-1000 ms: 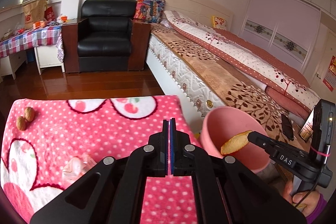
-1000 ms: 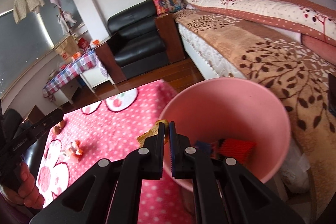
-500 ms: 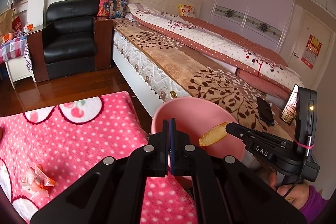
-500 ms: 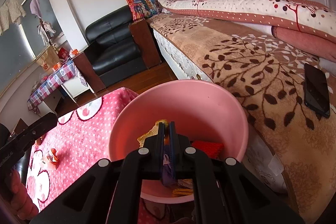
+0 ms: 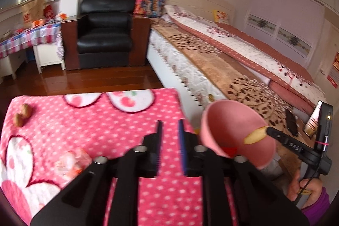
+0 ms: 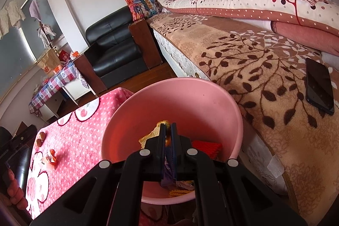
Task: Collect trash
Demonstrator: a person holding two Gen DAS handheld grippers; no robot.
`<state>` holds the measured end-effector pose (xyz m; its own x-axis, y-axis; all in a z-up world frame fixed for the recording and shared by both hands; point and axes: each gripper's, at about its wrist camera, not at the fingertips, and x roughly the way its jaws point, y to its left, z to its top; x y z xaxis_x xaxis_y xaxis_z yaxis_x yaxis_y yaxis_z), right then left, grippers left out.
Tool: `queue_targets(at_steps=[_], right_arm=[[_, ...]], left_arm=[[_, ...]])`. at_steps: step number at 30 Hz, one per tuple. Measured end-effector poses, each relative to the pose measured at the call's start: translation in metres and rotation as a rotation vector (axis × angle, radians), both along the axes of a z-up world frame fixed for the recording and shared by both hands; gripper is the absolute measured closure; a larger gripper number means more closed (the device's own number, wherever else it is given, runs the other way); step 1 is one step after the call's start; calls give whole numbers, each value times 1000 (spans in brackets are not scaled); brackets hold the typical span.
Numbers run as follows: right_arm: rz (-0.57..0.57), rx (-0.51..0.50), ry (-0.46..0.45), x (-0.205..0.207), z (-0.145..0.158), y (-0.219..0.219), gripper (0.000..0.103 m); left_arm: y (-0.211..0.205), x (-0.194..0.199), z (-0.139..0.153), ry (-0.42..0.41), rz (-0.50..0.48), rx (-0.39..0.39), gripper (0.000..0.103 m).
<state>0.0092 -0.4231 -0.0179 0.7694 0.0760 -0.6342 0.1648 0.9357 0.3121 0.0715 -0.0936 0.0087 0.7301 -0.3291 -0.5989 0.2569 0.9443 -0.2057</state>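
My left gripper [image 5: 169,135] hangs over the pink polka-dot blanket [image 5: 106,120]; its jaws are opening and nothing is between them. A crumpled clear-and-orange wrapper [image 5: 70,162] lies on the blanket, left of and below the fingers. Two walnuts [image 5: 22,113] sit near the blanket's far left edge. To the right stands the pink bin [image 6: 211,103]. Over its mouth my right gripper [image 6: 167,126] is shut on a flat yellow scrap [image 6: 152,135]. The left wrist view shows that scrap [image 5: 254,136] too. A red item [image 6: 207,146] and other scraps lie inside the bin.
A bed with a brown leaf-print cover [image 6: 254,69] runs along the right, close behind the bin, with a black phone [image 6: 318,86] on it. A black armchair [image 5: 106,35] and a checked-cloth table [image 5: 27,39] stand across the wooden floor. A hand [image 5: 305,187] grips the right tool.
The left gripper's jaws went from shut to apart, and its view swung right and then back left over the blanket. The right gripper carried the scrap further over the bin's mouth.
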Motion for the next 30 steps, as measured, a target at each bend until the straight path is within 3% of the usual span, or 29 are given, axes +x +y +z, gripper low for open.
queue_targets(at_steps=[1, 6, 12, 17, 18, 20, 21, 30], right_arm=[[-1, 1, 1, 0, -1, 0, 99], [5, -8, 13, 2, -4, 3, 99], [7, -44, 27, 5, -5, 10, 98], [-4, -63, 36, 8, -6, 12, 96], [-7, -68, 37, 8, -5, 13, 92], [-13, -83, 40, 9, -3, 15, 72], [-13, -86, 35, 8, -2, 16, 70], [11, -89, 8, -1, 9, 27, 68]], left_arm=[[11, -1, -1, 4, 29, 3, 65], [53, -6, -11, 16, 163, 63, 64], [94, -7, -31, 78, 258, 81, 64], [113, -7, -51, 157, 279, 53, 63], [115, -6, -55, 172, 277, 46, 64], [115, -6, -60, 183, 275, 42, 63], [115, -6, -62, 186, 273, 44, 63], [116, -2, -73, 203, 279, 40, 64]])
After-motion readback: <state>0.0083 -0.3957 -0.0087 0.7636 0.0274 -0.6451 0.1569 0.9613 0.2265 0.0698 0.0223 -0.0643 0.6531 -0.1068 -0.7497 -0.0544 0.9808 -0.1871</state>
